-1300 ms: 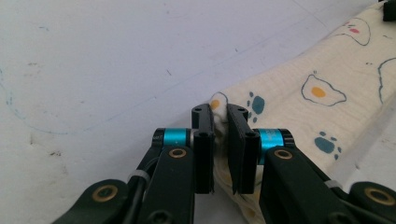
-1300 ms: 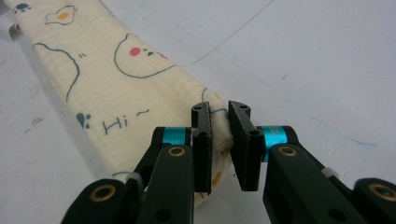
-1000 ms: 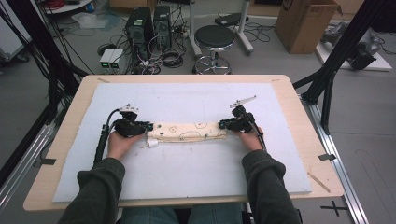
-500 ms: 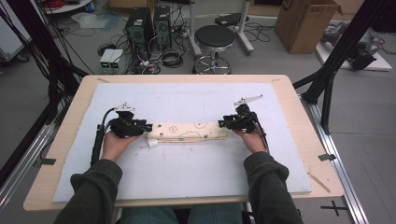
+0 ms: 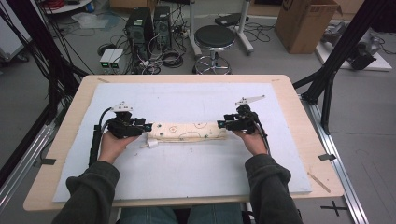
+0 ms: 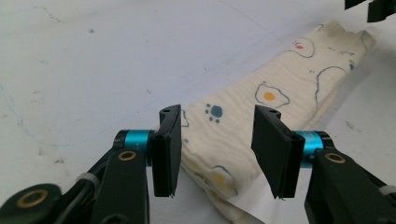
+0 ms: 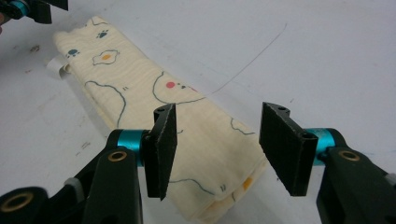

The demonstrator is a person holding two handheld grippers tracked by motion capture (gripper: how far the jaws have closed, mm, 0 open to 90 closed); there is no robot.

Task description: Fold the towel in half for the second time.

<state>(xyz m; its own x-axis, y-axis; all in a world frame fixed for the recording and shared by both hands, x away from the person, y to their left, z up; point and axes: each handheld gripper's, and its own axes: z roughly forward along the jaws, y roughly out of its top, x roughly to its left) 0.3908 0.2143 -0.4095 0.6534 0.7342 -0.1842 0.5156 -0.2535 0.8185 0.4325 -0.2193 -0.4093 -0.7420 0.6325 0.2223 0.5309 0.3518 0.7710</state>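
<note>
A cream cloth [image 5: 187,132] printed with eggs and paw marks lies folded into a long narrow strip on the white mat [image 5: 187,98]. My left gripper [image 5: 148,127] is at the strip's left end and my right gripper [image 5: 220,124] at its right end. In the left gripper view the jaws stand apart over the cloth [image 6: 243,121] without pressing it, and my left gripper [image 6: 219,154] has just been opening. In the right gripper view the cloth [image 7: 187,140] lies between and below the parted jaws, and my right gripper [image 7: 217,151] has also just been opening. A white label [image 5: 152,144] sticks out near the left end.
The mat covers a wooden table [image 5: 299,116]. A thin wooden stick [image 5: 319,182] lies near the table's front right corner. Beyond the far edge stand a stool [image 5: 214,39], computer cases [image 5: 142,28] and a cardboard box [image 5: 306,23] on the floor.
Both grippers have opened and let go of the cloth's ends. The left gripper has lifted slightly. The cloth now lies flat on the mat.
</note>
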